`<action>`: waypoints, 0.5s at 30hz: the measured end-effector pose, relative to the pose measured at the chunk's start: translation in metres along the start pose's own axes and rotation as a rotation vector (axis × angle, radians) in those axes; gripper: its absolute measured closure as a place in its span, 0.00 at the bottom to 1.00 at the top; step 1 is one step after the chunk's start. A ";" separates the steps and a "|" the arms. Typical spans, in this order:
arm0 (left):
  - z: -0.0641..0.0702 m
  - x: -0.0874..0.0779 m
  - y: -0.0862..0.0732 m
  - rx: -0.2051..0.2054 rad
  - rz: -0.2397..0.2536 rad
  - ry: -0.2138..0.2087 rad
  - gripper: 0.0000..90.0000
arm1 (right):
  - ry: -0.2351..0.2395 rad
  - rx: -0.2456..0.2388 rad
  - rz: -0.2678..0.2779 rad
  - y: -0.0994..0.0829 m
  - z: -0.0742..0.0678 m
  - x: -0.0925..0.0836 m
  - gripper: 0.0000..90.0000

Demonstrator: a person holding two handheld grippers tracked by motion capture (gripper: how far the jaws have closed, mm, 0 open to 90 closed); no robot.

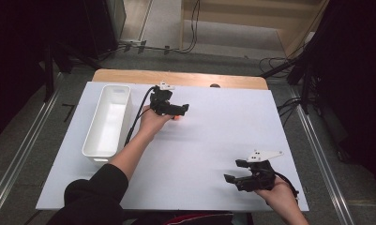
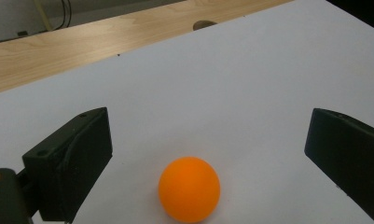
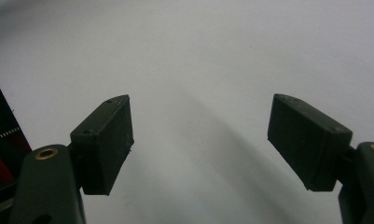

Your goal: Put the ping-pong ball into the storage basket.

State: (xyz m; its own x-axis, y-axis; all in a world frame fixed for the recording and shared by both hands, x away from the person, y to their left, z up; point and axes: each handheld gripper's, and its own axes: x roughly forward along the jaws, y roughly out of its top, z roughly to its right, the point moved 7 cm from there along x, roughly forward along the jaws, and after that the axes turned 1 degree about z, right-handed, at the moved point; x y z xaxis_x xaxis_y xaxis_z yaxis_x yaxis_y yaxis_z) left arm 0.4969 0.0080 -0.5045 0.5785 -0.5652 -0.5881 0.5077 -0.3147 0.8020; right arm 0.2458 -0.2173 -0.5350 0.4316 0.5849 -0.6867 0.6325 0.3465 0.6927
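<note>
We log the left gripper (image 2: 208, 154) with its fingers (image 2: 70, 161) spread wide around an orange ball (image 2: 189, 188), which rests on the white worktop (image 1: 214, 136) toward its far side, a short way right of the white bin (image 1: 108, 119). In the left gripper view the ball sits between the fingers, nearer the left one and touching neither. We judge the step in hand to be the approach for a pick; no grasp yet. The next move calls for centring the ball between the fingers and closing gently, since a round ball may roll off if nudged from one side. The right gripper (image 1: 242, 173) hovers near the front right of the worktop, fingers (image 3: 105, 140) wide, holding nothing.
</note>
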 end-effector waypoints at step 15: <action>0.000 0.007 0.012 -0.004 0.012 0.001 0.00 | 0.000 0.001 -0.002 0.000 0.000 0.000 0.23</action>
State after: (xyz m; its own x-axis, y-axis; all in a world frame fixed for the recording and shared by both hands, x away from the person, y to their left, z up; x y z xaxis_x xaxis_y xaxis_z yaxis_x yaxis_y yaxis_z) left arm 0.5069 0.0007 -0.4986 0.5855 -0.5682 -0.5782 0.5032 -0.3045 0.8087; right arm 0.2455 -0.2173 -0.5352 0.4303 0.5843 -0.6881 0.6340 0.3469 0.6911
